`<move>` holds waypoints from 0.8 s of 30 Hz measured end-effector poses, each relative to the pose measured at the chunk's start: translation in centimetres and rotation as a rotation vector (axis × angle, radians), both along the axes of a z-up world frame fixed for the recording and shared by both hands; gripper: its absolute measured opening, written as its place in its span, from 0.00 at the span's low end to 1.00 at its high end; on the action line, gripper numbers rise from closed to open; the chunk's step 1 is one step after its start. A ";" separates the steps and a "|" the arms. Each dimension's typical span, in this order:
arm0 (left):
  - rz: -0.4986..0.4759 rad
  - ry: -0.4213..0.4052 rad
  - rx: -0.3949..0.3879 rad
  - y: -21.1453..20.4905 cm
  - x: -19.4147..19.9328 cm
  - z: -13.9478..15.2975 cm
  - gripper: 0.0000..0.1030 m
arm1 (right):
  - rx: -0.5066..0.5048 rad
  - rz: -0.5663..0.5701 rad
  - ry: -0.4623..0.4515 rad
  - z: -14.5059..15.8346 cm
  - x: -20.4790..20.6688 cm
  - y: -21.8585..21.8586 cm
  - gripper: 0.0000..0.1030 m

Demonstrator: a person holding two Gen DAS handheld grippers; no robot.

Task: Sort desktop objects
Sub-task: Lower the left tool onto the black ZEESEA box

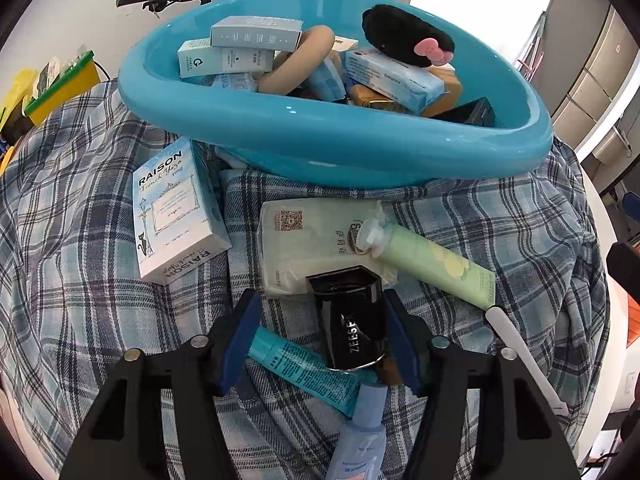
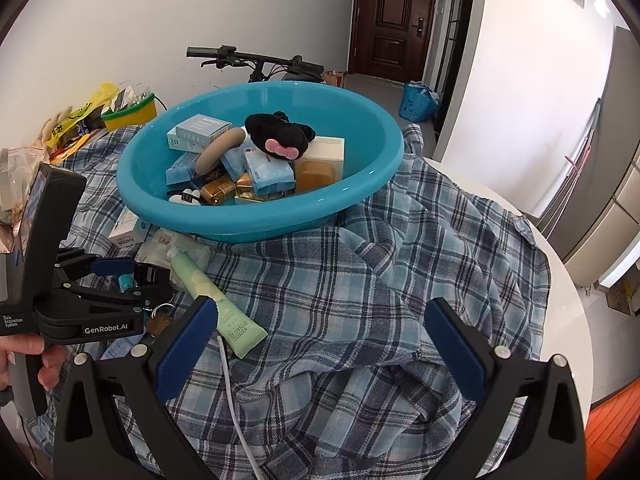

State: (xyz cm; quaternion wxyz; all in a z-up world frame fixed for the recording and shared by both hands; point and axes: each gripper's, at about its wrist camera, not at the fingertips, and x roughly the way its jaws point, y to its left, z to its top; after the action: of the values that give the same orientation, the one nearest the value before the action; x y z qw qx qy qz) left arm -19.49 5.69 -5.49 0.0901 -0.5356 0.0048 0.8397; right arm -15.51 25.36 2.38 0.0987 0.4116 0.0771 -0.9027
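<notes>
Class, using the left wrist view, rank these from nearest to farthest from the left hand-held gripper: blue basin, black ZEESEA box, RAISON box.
1. Black ZEESEA box: between the jaws of the left hand-held gripper.
2. RAISON box: ahead, left.
3. Blue basin: farthest, at the back.

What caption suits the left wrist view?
Left claw straddling a black ZEESEA bottle on plaid cloth, below a full blue basin.

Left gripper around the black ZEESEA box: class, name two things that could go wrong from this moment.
1. The left gripper touches the black ZEESEA box with one pad only; the box could tip or slip.
2. The teal tube and blue bottle lie between the fingers underneath, so they might get pinched or dragged along.
</notes>
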 end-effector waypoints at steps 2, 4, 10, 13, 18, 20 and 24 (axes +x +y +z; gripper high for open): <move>0.015 -0.010 0.011 -0.3 -0.2 -0.2 0.48 | 0.001 0.002 -0.004 -0.3 0.1 0.0 1.00; 0.018 -0.016 0.027 -0.7 -0.2 -0.3 0.40 | -0.003 0.003 -0.009 -0.6 0.2 0.0 1.00; 0.012 0.010 0.056 -1.4 0.5 -0.3 0.34 | -0.051 0.021 0.030 -0.2 0.5 0.1 1.00; 0.004 0.079 0.044 -1.5 1.5 0.2 0.32 | -0.061 0.036 0.058 0.3 0.7 -0.3 0.92; -0.013 0.223 0.045 -2.1 3.4 2.5 0.31 | -0.062 0.050 0.056 0.3 0.7 -0.7 0.65; -0.008 0.287 0.057 -2.1 4.5 4.1 0.31 | -0.063 0.046 0.052 0.2 0.5 -0.7 0.52; 0.000 0.475 0.081 -2.8 5.2 8.8 0.31 | -0.100 0.021 0.046 0.2 -0.3 -0.4 0.36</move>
State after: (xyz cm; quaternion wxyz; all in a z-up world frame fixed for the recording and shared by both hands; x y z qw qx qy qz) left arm -14.33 2.93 3.28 0.1079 -0.3190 -0.0079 0.9415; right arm -15.84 24.96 2.59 0.1269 0.3846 0.0384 -0.9135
